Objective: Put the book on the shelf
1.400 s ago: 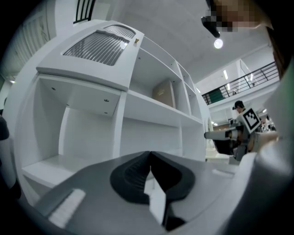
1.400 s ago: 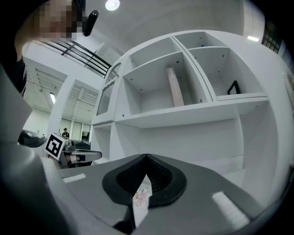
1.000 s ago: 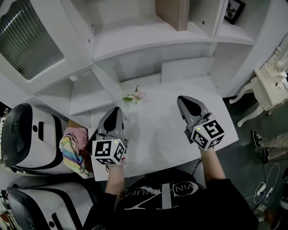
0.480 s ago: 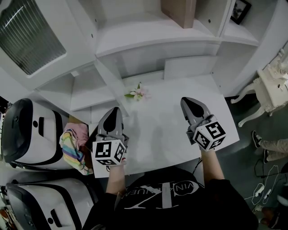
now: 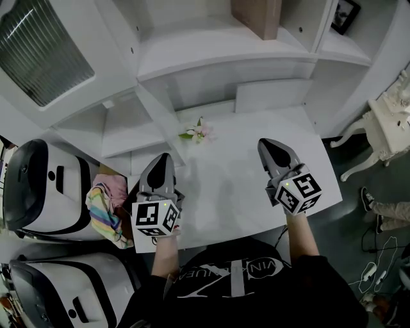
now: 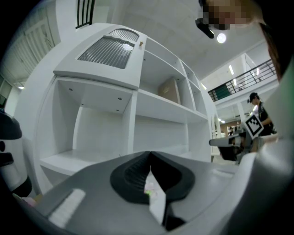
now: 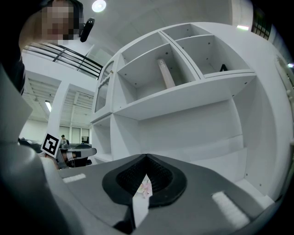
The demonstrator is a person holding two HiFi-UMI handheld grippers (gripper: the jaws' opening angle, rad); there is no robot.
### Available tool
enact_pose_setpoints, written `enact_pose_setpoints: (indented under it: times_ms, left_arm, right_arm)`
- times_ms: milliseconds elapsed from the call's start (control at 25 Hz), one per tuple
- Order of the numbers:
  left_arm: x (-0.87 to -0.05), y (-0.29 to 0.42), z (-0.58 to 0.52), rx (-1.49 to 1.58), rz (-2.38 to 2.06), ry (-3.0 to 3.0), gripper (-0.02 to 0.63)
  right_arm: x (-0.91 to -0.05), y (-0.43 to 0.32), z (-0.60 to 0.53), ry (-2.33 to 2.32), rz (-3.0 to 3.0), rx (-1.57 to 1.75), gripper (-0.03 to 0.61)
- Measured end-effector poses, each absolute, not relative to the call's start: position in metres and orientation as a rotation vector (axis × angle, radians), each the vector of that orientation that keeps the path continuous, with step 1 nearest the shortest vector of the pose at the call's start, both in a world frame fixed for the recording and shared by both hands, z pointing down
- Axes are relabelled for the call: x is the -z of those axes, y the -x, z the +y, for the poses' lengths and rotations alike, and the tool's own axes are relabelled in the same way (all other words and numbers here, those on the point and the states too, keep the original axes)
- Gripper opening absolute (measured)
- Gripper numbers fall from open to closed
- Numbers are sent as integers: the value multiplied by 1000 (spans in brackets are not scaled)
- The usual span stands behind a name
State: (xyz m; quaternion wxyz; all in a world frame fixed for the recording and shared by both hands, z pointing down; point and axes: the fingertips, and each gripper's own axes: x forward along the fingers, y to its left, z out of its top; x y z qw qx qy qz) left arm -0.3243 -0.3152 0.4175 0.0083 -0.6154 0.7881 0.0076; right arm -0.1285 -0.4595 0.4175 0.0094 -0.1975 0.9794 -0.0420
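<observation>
the jaws of both grippers are clenched on nothing. the left gripper (image 5: 161, 157) shows its two dark pads meeting at the tip in its own view (image 6: 149, 154). the right gripper (image 5: 264, 142) shows the same in its view (image 7: 146, 157). both hover low over the white desk (image 5: 243, 192), well apart from each other, tips pointing toward the shelf (image 5: 218, 48). a small flower (image 5: 196, 132) lies on the desk ahead of them, nearer the left one.

the book (image 5: 256, 16) is not in either grip. it stands on edge in an upper compartment of the shelf, well above and beyond the jaws. the left gripper view (image 6: 170, 89) shows its tan cover, and in the right gripper view (image 7: 164, 72) it reads as a thin slab leaning a little. judged from this, the placing looks done already.

if it had to be taken up again, it would likely handle as a stiff, flat thing of modest weight. it would neither crush nor sag. the cover looks smooth, so a light pinch could let it slide or swing. the best hold is probably across its thickness, at the free front edge near mid-height. a corner grip would likely let it pivot against the shelf wall.
</observation>
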Motion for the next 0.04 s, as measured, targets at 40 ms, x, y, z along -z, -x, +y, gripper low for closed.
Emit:
enact_pose_setpoints:
  times_ms: [40]
  left_arm:
    - [-418, 324, -315, -23, 2464, 1923, 0]
  right_arm:
    - [-418, 129, -460, 616, 3058, 133, 5]
